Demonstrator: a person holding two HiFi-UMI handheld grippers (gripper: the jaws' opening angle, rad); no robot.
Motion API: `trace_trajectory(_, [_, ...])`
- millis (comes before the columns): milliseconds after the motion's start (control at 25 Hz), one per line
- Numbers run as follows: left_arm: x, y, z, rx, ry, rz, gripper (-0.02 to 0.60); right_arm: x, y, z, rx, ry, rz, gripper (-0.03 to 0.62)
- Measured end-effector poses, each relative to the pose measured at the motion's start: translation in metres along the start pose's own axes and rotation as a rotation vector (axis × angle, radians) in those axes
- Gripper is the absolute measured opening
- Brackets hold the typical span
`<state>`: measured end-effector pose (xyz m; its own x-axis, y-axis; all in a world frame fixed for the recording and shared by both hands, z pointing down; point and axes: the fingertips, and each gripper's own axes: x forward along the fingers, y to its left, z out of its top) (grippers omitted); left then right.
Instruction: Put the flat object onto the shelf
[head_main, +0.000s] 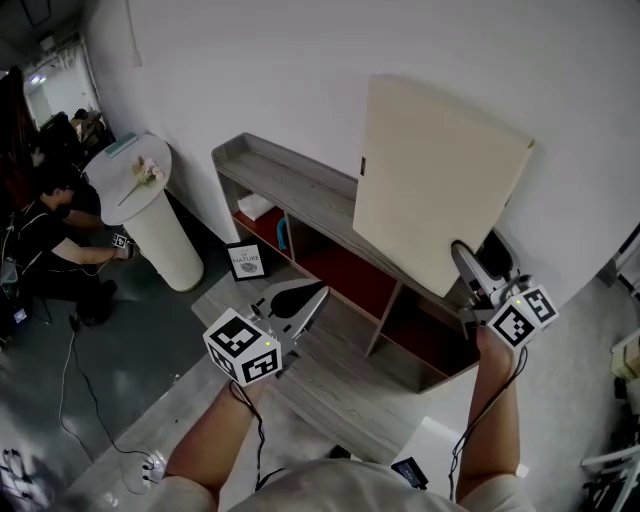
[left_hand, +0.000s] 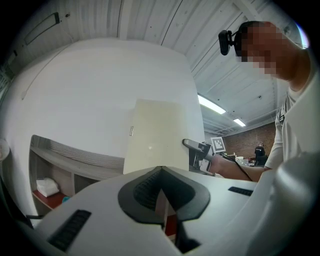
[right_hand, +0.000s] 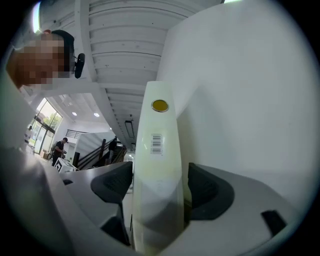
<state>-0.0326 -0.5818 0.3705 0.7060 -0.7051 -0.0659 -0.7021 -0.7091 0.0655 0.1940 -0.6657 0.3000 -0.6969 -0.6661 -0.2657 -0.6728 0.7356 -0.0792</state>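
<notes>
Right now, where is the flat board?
In the head view the flat board stands at the right on top of the shelf, against the wall, its lower corner between the jaws of the right gripper.

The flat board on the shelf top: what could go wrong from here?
1. The flat board leans on the wall atop the shelf; its lower edge might slide out and it could fall.
2. The right gripper has open jaws around the board's edge; pulling away crookedly could drag it.
</notes>
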Motion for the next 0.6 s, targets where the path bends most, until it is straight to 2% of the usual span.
trace_trajectory(200, [-0.018, -0.008, 0.004, -0.003, -0.01, -0.007, 0.014, -0.016, 0.013, 0.01, -0.024, -0.011, -0.047, 0.325])
trace_trajectory(320, [-0.035, -0.015, 0.012, -0.036, -0.04, -0.021, 0.014, -0.025, 0.026, 0.012, -0.054, -0.004, -0.075, 0.325])
trace_trajectory(600, [-0.074, -0.031, 0.024, -0.009, -0.051, -0.046, 0.014, -0.047, 0.068, 0.007, -0.099, 0.035, -0.134, 0.325])
